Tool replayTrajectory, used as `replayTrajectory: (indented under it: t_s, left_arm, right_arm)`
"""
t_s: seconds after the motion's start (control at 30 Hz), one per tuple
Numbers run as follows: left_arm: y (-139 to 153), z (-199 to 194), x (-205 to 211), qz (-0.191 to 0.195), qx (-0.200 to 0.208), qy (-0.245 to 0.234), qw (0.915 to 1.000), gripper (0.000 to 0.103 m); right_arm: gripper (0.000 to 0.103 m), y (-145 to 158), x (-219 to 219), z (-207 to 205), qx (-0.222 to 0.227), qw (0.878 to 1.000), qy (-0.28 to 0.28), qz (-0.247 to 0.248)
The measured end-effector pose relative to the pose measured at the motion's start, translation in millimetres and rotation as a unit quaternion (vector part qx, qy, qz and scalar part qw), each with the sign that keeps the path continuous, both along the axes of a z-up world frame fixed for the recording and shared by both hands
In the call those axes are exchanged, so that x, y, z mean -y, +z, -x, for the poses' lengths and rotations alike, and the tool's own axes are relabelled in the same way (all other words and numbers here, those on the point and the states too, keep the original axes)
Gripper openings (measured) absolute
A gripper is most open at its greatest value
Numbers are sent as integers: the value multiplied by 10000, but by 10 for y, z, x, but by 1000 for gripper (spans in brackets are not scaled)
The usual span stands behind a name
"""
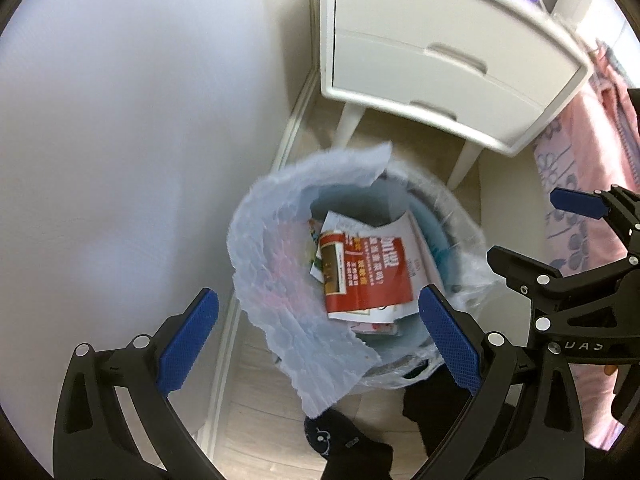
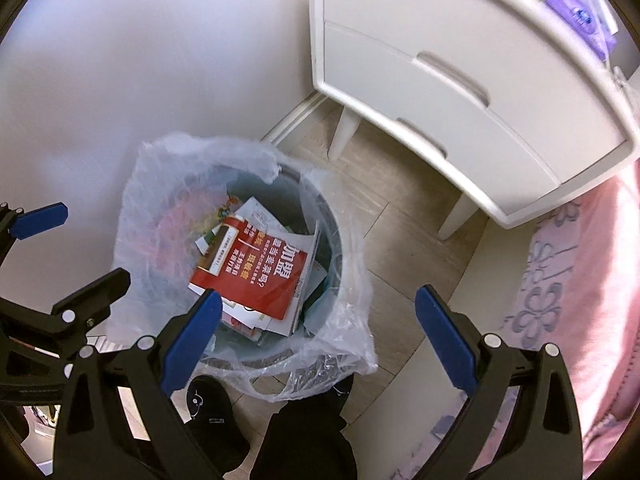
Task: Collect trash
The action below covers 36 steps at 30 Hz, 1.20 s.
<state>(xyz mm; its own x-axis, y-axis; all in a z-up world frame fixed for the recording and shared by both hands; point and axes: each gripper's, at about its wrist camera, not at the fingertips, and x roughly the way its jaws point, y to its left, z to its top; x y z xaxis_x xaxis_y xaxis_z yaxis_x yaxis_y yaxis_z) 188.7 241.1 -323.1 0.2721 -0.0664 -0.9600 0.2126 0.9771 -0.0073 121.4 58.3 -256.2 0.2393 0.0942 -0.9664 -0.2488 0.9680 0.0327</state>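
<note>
The left gripper (image 1: pixel 316 344) is held wide apart, with nothing between its blue pads (image 1: pixel 187 340), directly above the trash bin (image 1: pixel 430 224). The right gripper (image 2: pixel 316 336) is likewise spread wide and empty, and is held above the near rim of the same bin. Each gripper is seen at the edge of the other's view, so the two are placed side by side over the bin.

The bin is round and grey-blue, and is lined with a clear plastic bag (image 2: pixel 160 216). The bag's edge is raised on the wall side of the bin and is draped loosely over the rim on the near side. Inside the bin, a red leaflet (image 2: pixel 256 276) with white print is laid on top of a heap of other printed papers (image 2: pixel 256 212).

The bin is set on a pale wood-look floor (image 2: pixel 404 240), close against a white wall (image 1: pixel 140 120). Behind the bin, a white nightstand (image 2: pixel 460 92) with two drawers is raised on tapered legs. A purple packet (image 2: pixel 580 20) is seen on top of the nightstand. To the right of the bin, a pink cloth (image 2: pixel 592 280) with a lilac flower pattern is hung down. Just in front of the bin, black socked feet (image 2: pixel 212 408) are seen on the floor.
</note>
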Motion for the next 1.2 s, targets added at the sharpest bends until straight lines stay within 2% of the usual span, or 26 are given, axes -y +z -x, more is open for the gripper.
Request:
replayTrajectory:
  t_s: [0.33, 0.5, 0.7, 0.9, 1.03, 1.2]
  left_arm:
    - [900, -50, -47, 57, 390, -10, 9992, 97]
    - [1400, -24, -27, -61, 660, -214, 9976, 97]
    - [1861, 83, 14, 26, 828, -408, 9957, 97]
    - [2344, 182, 49, -45, 1093, -245, 9937, 97]
    - [2599, 183, 31, 266, 1033, -6, 9943, 97]
    - [2748, 204, 42, 397, 1031, 78, 9938, 97]
  right_arm:
    - [94, 911, 167, 54, 342, 9993, -162, -70]
    - [94, 1406, 188, 87, 578, 9981, -202, -98]
    - [94, 1892, 217, 122, 809, 9964, -251, -102]
    - [94, 2323, 285, 229, 1136, 9929, -342, 45]
    - [94, 2575, 337, 309, 1230, 9919, -306, -2]
    - [94, 2790, 358, 329, 1380, 9902, -229, 21]
